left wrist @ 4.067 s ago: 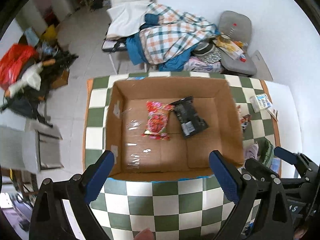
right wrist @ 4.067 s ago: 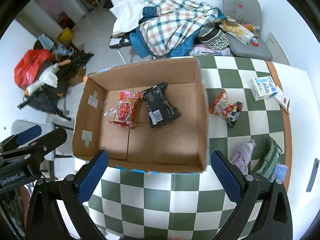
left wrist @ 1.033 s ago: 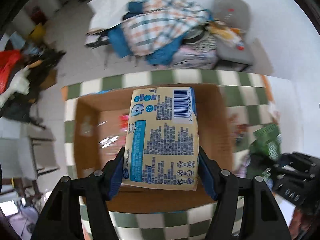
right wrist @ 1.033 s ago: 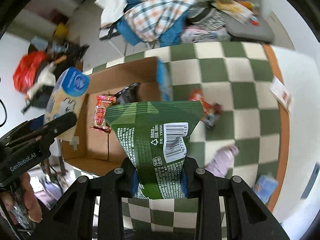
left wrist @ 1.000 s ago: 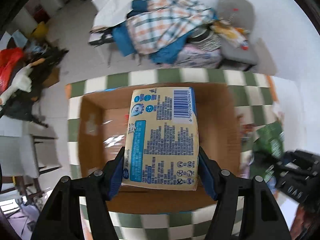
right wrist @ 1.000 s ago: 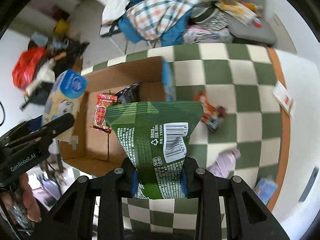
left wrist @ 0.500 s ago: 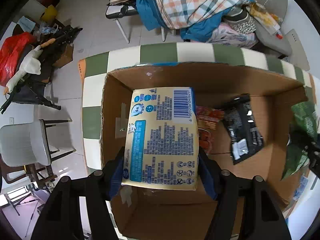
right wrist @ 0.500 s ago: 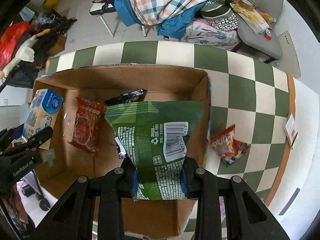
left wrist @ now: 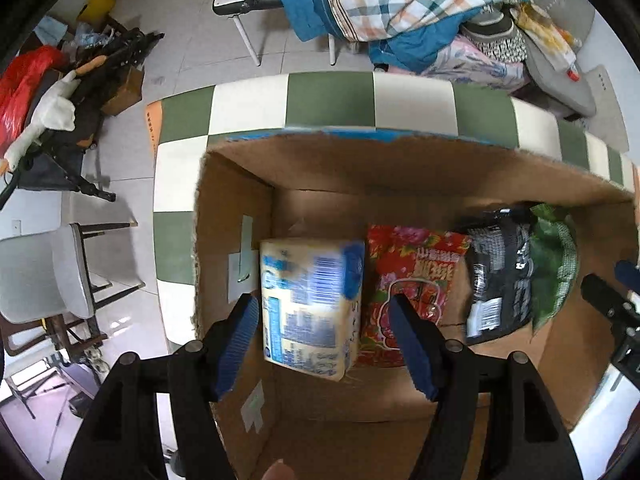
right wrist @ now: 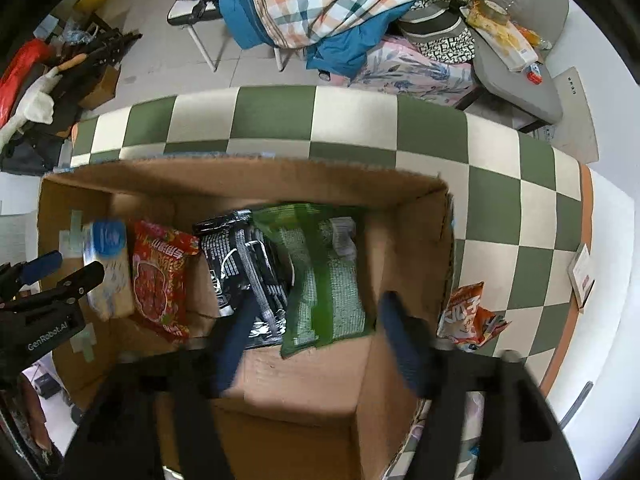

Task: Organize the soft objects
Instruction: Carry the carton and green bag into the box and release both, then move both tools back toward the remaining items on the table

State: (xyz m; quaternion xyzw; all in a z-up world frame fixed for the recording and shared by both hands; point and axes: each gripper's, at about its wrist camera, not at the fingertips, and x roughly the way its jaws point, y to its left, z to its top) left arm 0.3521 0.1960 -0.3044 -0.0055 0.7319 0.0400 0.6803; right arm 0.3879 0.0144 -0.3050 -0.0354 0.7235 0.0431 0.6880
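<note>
A cardboard box (left wrist: 240, 184) (right wrist: 408, 248) stands on the checkered table. In it lie a yellow and blue tissue pack (left wrist: 310, 304) (right wrist: 108, 268), a red snack bag (left wrist: 412, 280) (right wrist: 160, 276), a black packet (left wrist: 500, 272) (right wrist: 248, 268) and a green bag (left wrist: 554, 268) (right wrist: 324, 272). My left gripper (left wrist: 324, 344) is open just above the tissue pack, which lies free at the box's left end. My right gripper (right wrist: 316, 348) is open above the green bag, which lies loose on the box floor.
An orange snack bag (right wrist: 472, 316) and a small white box (right wrist: 582, 276) lie on the table (right wrist: 360, 120) right of the box. Chairs with clothes (right wrist: 340, 4) stand behind the table. A grey chair (left wrist: 44, 276) stands on the left.
Both grippers have opened and let go: the tissue pack dropped into the box's left end, the green bag dropped beside the black packet. Both grippers have moved lower over the box.
</note>
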